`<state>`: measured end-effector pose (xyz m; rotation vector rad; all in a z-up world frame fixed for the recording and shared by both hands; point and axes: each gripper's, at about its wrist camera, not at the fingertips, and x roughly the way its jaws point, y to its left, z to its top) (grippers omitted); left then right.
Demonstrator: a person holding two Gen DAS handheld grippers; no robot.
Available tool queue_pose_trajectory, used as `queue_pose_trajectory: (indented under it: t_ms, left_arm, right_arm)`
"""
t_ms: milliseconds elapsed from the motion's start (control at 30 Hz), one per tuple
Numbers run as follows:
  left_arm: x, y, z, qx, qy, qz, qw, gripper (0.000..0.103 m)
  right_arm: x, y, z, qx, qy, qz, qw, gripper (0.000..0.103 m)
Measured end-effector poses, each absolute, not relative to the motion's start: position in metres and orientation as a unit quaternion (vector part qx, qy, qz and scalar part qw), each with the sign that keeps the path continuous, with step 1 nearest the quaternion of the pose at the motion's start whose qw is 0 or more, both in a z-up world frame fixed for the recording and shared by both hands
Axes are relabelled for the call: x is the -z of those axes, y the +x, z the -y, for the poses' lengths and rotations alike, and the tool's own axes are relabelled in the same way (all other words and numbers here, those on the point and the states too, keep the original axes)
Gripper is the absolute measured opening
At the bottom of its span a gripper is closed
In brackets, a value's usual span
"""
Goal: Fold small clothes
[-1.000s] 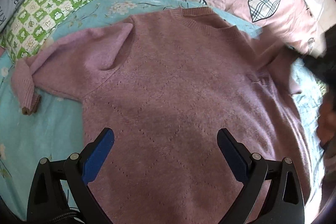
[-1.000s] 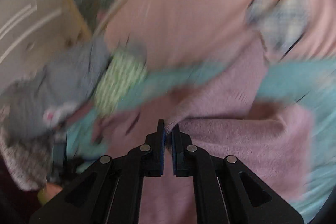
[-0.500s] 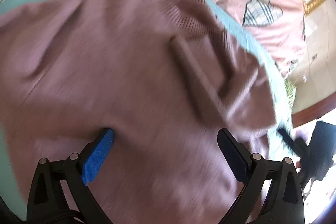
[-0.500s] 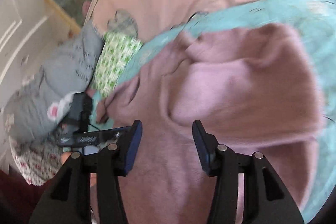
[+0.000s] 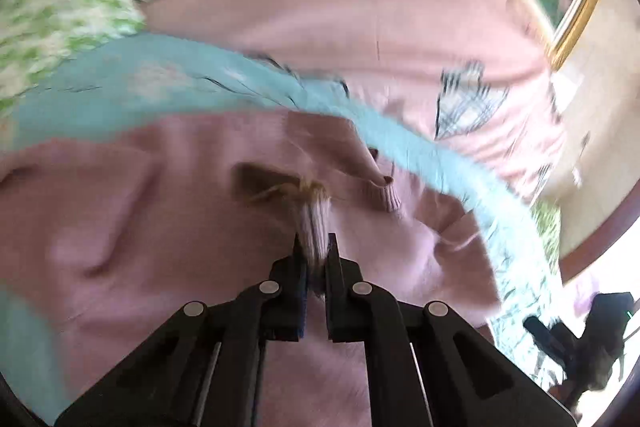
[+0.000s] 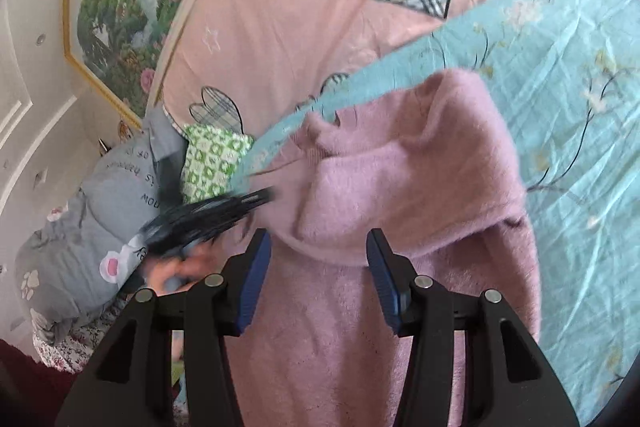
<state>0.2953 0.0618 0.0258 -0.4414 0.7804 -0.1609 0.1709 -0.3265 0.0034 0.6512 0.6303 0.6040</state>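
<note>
A mauve knit sweater [image 6: 400, 187] lies on a turquoise floral sheet [image 6: 560, 47], with one sleeve folded across its body. It also shows in the left wrist view [image 5: 120, 227], blurred. My left gripper [image 5: 314, 247] is shut on the ribbed cuff [image 5: 316, 219] of a sleeve, over the sweater's body. My right gripper [image 6: 318, 247] is open and empty, just above the fold of the folded-in sleeve. The left gripper [image 6: 208, 215] appears as a dark blur at the left in the right wrist view.
A pink duvet with plaid hearts [image 6: 320, 7] lies behind the sheet. A green checked pillow [image 6: 212, 163] and a grey cushion [image 6: 100, 227] sit at the far side. A framed picture [image 6: 120, 7] hangs on the wall.
My left gripper went from open above the sweater to shut on a sleeve cuff and is moving. My right gripper let go of the sleeve and opened wider.
</note>
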Motion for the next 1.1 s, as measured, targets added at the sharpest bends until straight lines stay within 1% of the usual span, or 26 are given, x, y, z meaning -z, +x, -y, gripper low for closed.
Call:
queue_pose_trajectory:
  t_ms: [67, 100, 133, 167, 200, 233, 333, 400, 467, 500, 533, 567, 667, 700, 733, 800, 900, 1100]
  left_arm:
    - [-0.005, 0.283, -0.085, 0.092, -0.233, -0.392, 0.885, 0.008]
    - [0.003, 0.280, -0.090, 0.090, -0.237, -0.402, 0.880, 0.011]
    - [0.014, 0.283, -0.093, 0.086, -0.244, -0.417, 0.871, 0.021]
    - [0.026, 0.286, -0.099, 0.089, -0.253, -0.434, 0.860, 0.028]
    - [0.036, 0.291, -0.103, 0.089, -0.260, -0.447, 0.851, 0.042]
    - [0.043, 0.295, -0.104, 0.082, -0.264, -0.458, 0.845, 0.053]
    - [0.060, 0.302, -0.108, 0.079, -0.280, -0.465, 0.836, 0.055]
    - [0.058, 0.305, -0.103, 0.080, -0.278, -0.462, 0.838, 0.061]
    - [0.053, 0.314, -0.092, 0.075, -0.258, -0.459, 0.847, 0.055]
    - [0.047, 0.315, -0.086, 0.076, -0.239, -0.455, 0.854, 0.020]
    - [0.043, 0.318, -0.077, 0.073, -0.217, -0.460, 0.858, 0.004]
    - [0.033, 0.312, -0.076, 0.068, -0.215, -0.449, 0.865, 0.004]
    - [-0.004, 0.273, -0.096, 0.044, -0.212, -0.362, 0.907, 0.004]
    - [-0.004, 0.268, -0.103, 0.034, -0.210, -0.356, 0.910, 0.004]
    - [-0.001, 0.264, -0.112, 0.026, -0.212, -0.356, 0.910, 0.004]
    - [0.016, 0.263, -0.130, 0.016, -0.226, -0.379, 0.897, 0.004]
    - [0.028, 0.255, -0.145, 0.011, -0.241, -0.390, 0.889, 0.004]
    - [0.036, 0.258, -0.136, 0.003, -0.221, -0.397, 0.891, 0.004]
  right_arm:
    - [-0.003, 0.173, 0.329, -0.280, 0.311, -0.297, 0.858, 0.051]
    - [-0.001, 0.176, 0.329, -0.278, 0.314, -0.301, 0.857, 0.051]
    - [0.001, 0.180, 0.328, -0.273, 0.317, -0.307, 0.855, 0.051]
    - [0.003, 0.184, 0.327, -0.268, 0.320, -0.313, 0.853, 0.051]
    - [0.003, 0.185, 0.326, -0.267, 0.321, -0.315, 0.852, 0.051]
    - [0.001, 0.187, 0.325, -0.265, 0.318, -0.316, 0.854, 0.051]
    - [-0.004, 0.189, 0.327, -0.253, 0.303, -0.316, 0.863, 0.051]
    - [-0.005, 0.192, 0.336, -0.234, 0.297, -0.316, 0.870, 0.051]
    - [-0.005, 0.197, 0.347, -0.215, 0.303, -0.317, 0.872, 0.051]
    - [-0.004, 0.202, 0.353, -0.202, 0.308, -0.317, 0.874, 0.051]
    - [-0.003, 0.205, 0.358, -0.193, 0.313, -0.316, 0.875, 0.051]
    - [-0.003, 0.210, 0.364, -0.181, 0.318, -0.315, 0.876, 0.051]
    - [-0.005, 0.219, 0.376, -0.166, 0.318, -0.309, 0.881, 0.051]
    - [-0.005, 0.223, 0.378, -0.159, 0.310, -0.308, 0.885, 0.053]
    - [-0.004, 0.229, 0.380, -0.150, 0.302, -0.311, 0.889, 0.058]
    - [0.003, 0.245, 0.380, -0.146, 0.297, -0.324, 0.886, 0.062]
    - [0.018, 0.275, 0.369, -0.150, 0.298, -0.355, 0.873, 0.062]
    - [0.036, 0.317, 0.332, -0.177, 0.281, -0.401, 0.854, 0.062]
